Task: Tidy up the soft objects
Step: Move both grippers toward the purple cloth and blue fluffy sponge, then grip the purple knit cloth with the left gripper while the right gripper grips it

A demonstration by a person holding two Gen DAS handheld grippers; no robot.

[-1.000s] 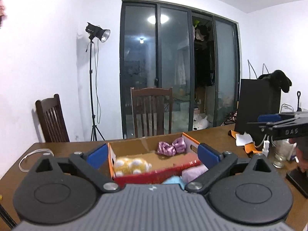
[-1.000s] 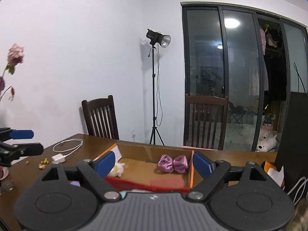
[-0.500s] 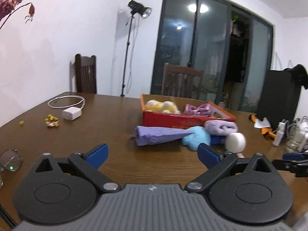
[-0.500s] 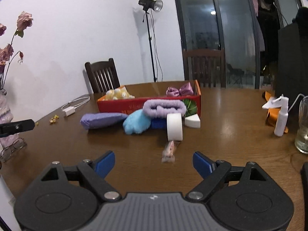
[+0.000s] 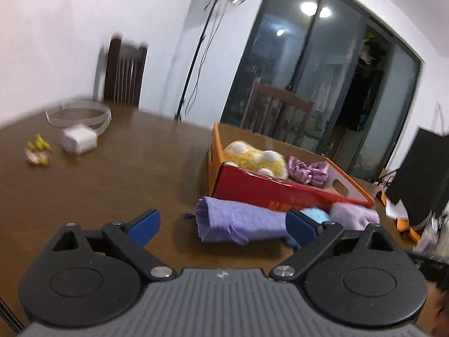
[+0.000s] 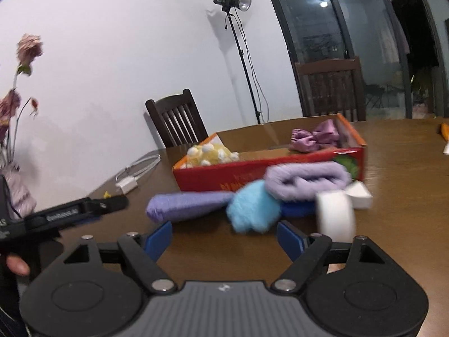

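A red and orange cardboard box stands on the brown table and holds a yellow spotted plush and a purple bow. In front of it lie a rolled purple cloth, a light blue fluffy item, a lilac rolled towel and a white roll. My left gripper is open and empty, just short of the purple cloth. My right gripper is open and empty, just short of the blue item.
A white charger with its cable, and small yellow bits, lie on the table's left. A white sponge wedge sits by the box. Dark chairs stand behind. The left tool shows in the right view.
Both grippers have moved closer to the pile in front of the box and tilted. The objects look larger. Both stay open and empty.
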